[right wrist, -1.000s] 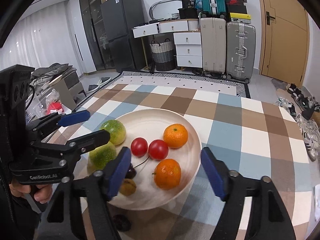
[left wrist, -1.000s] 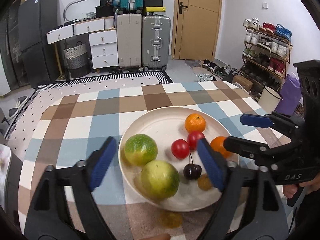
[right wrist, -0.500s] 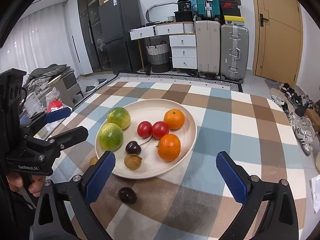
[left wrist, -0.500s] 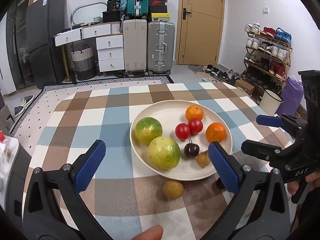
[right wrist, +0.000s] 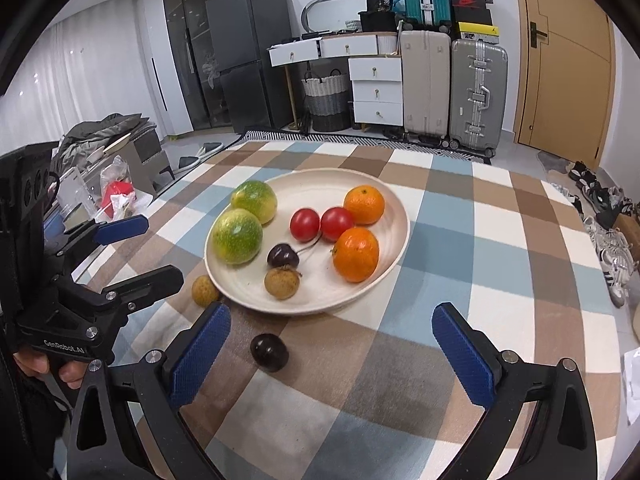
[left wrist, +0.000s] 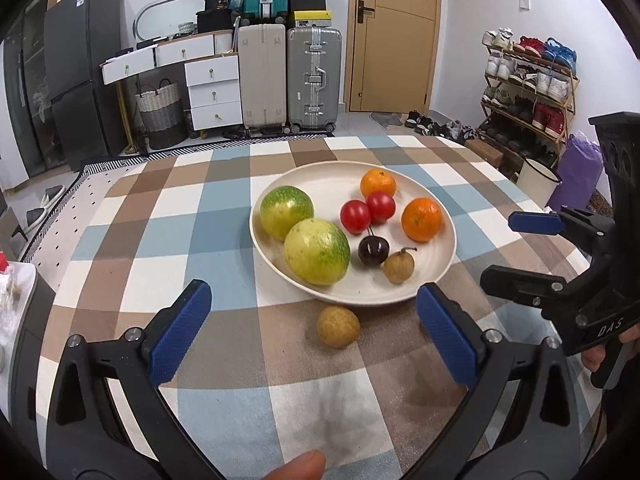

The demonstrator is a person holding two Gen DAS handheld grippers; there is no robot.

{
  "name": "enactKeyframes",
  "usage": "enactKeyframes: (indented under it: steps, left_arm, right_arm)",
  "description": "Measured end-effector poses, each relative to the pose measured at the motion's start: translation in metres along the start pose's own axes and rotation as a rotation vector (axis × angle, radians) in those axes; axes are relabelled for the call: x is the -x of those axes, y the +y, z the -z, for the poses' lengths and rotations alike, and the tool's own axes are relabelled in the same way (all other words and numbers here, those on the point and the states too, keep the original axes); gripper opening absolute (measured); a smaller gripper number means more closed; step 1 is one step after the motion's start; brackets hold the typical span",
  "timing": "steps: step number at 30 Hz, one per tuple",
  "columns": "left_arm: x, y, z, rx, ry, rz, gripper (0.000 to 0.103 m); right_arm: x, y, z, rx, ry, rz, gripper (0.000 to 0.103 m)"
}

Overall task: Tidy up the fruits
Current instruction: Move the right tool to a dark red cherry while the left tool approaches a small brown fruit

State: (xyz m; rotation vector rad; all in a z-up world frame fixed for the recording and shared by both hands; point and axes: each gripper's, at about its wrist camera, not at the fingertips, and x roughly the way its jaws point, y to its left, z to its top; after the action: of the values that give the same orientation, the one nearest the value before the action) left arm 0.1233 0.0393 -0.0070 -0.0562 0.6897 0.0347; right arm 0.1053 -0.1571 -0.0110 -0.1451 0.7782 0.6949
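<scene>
In the left wrist view, the left gripper fills the lower part of the frame with its blue pads spread wide and nothing held; a tan longan lies loose on the checked desk between the pads, touching neither, just below the rim of the cream plate at the centre. On the plate sit two green-yellow fruits, two red tomatoes, two oranges, a dark cherry and a second longan. The right gripper reaches in from the right edge, its pads well apart and empty. In the right wrist view, the right gripper spans the bottom of the frame, wide open and holding nothing; a second dark cherry rests on the desk near its left pad, below the plate. The loose longan lies touching or just beside the plate's lower left rim. The left gripper enters from the left edge, also open.
</scene>
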Motion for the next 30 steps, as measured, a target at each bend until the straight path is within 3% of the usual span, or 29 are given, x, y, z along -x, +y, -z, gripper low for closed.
enactKeyframes:
  steps: [19,30]
  left_arm:
    - [-0.041,-0.004,0.017,-0.020,0.159,-0.032,0.102]
    - [-0.049,0.004,0.016,0.014,0.186,-0.054,0.102]
  right_arm:
    - [-0.035,0.010,0.024,0.048,0.151,-0.006,0.101]
    - [-0.041,0.021,0.026,0.095,0.171,-0.007,0.083]
